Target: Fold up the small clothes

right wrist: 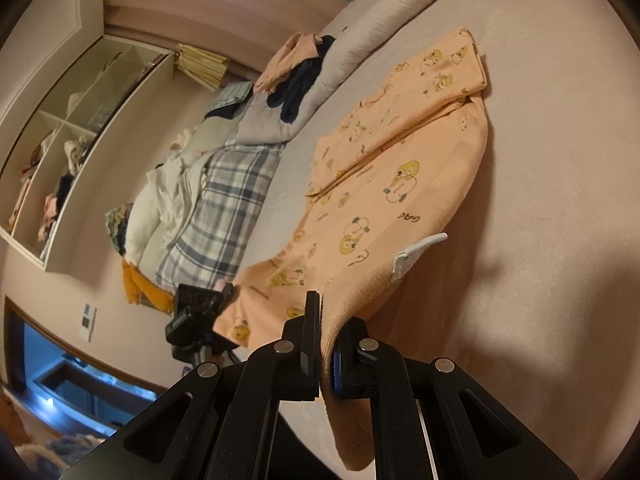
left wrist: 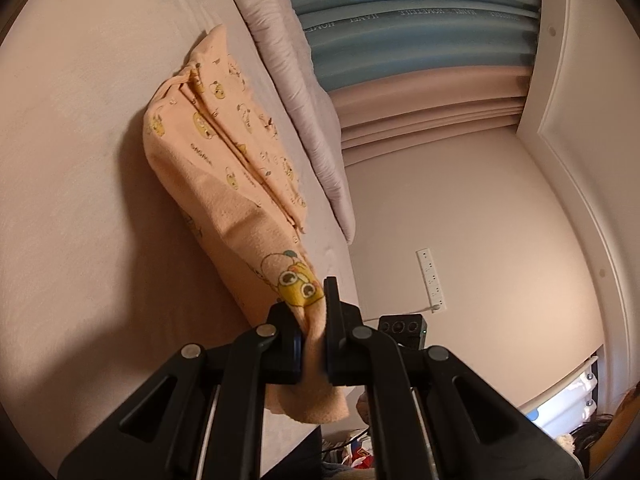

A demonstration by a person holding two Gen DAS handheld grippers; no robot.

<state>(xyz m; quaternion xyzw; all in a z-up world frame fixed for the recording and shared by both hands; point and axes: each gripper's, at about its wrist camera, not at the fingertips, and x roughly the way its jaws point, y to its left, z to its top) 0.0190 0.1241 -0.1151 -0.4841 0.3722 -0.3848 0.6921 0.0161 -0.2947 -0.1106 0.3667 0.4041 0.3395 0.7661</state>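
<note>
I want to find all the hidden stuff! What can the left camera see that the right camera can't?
Only the left wrist view shows the blue curtain and the white power strip on the wall. Only the right wrist view shows the plaid blanket, the wall shelves and the garment's white tag. Both show the orange cartoon-print garment on the bed, pinched by each gripper's fingers.

Warm, dim indoor light in both views. Soft shadows lie on the bed (right wrist: 540, 160) toward 6 o'clock. Strong fisheye bending and dark corners at all edges; the near black parts are slightly blurred.
</note>
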